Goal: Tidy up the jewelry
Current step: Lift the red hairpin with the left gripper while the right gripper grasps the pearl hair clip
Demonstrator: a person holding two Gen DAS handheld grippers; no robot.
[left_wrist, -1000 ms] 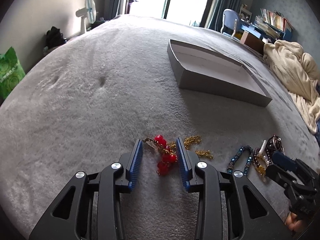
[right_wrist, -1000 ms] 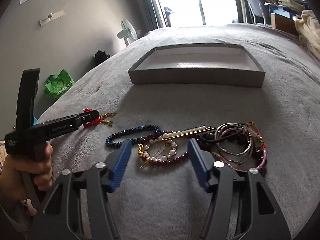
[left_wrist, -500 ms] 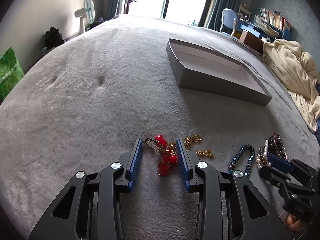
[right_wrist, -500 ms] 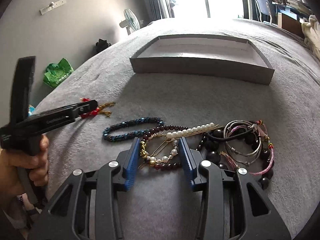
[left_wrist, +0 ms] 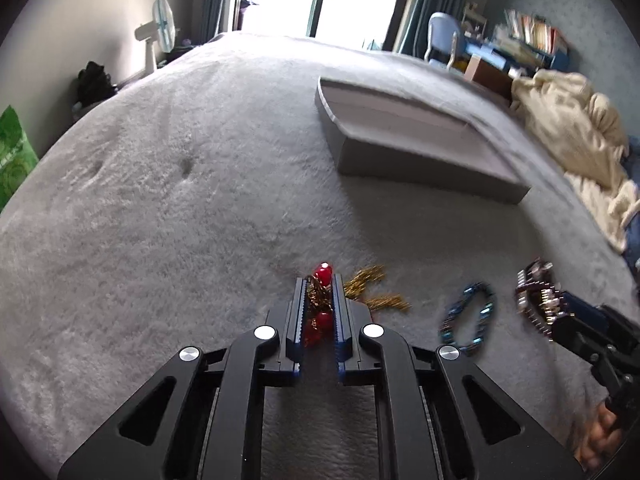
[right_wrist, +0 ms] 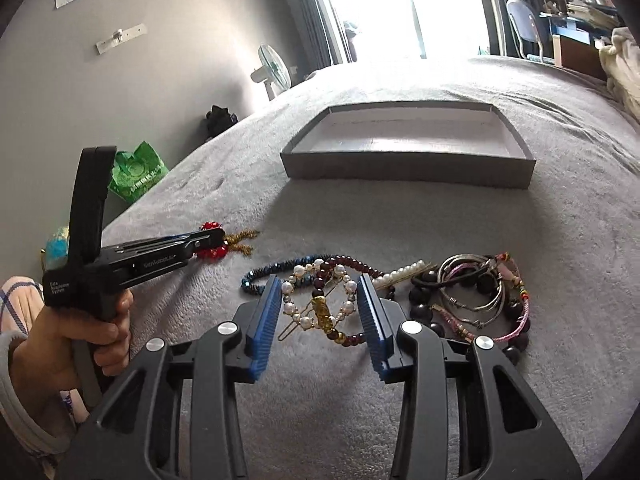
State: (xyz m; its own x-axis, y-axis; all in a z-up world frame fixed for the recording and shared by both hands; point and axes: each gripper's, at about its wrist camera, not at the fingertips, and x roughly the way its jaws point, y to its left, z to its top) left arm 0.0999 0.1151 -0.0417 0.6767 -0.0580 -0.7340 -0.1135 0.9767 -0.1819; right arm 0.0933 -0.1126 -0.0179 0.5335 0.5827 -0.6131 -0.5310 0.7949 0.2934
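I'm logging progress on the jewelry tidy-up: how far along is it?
Nothing is sorted yet: the shallow grey cardboard box holds no jewelry. In hand: the left gripper is shut on the red bead and gold tassel ornament; the right gripper straddles the pearl and dark-red bead bracelets. Blue bracelet and bangles remain.

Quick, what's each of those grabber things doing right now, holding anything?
Left gripper: closed on the red bead ornament with gold tassels.
Right gripper: fingers around the pearl and dark-bead bracelets; whether they actually grip cannot be told.
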